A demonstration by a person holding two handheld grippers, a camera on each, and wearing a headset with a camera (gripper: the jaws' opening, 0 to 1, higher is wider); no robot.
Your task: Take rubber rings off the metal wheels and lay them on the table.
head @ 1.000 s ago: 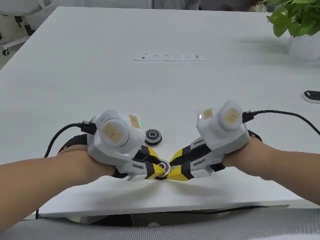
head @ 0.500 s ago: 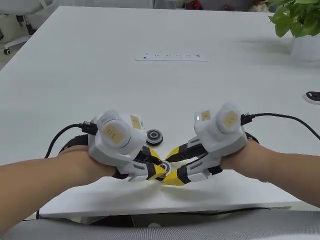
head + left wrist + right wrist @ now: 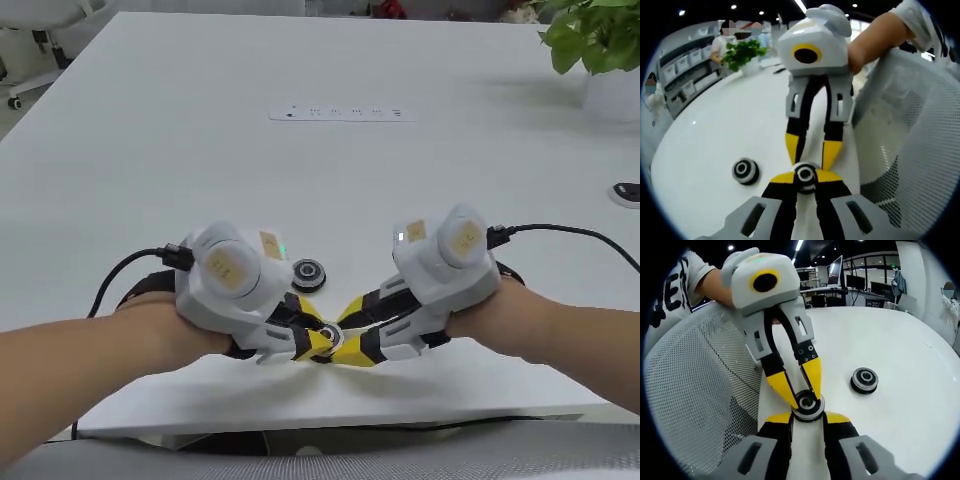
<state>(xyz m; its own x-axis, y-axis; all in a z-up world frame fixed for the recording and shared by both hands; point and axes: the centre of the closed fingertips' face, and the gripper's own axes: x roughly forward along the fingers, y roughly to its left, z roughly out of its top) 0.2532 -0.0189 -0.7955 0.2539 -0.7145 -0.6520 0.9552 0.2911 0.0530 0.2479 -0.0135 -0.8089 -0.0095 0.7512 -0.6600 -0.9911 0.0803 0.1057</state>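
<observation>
A white table (image 3: 330, 170) fills the scene, and everything here is placed from the one wheel (image 3: 327, 337) caught between the two tools at the table's near edge. Far beyond that wheel lies a power strip (image 3: 342, 114), far beyond it and to the right stands a potted plant (image 3: 590, 35), and just beyond it and a little left a second wheel (image 3: 306, 272) lies flat on the table, with its dark rubber ring on. The left gripper (image 3: 308, 338) comes at the wheel from its left side and the right gripper (image 3: 347, 340) from its right, so the yellow tips of both meet on it head-on. In the left gripper view that tool's own jaws are clamped on either side of the wheel (image 3: 805, 176), with the right gripper (image 3: 812, 157) pressing in from the far side. The right gripper view gives the mirror of this, its own jaws closed about the wheel (image 3: 808, 405) and the left gripper (image 3: 802, 390) nipping the far rim. Whether either pair has only the rubber ring and not the metal cannot be told, nor whether the wheel is clear of the table. Its round face looks up toward the headset, so its axis stands roughly upright and both grippers lie across it, level with the rim. By my judgement the ring must slide off along that axis, so one pair has to hold the metal while the other drags the rubber up or down, not outward; neither gripper is nearer
</observation>
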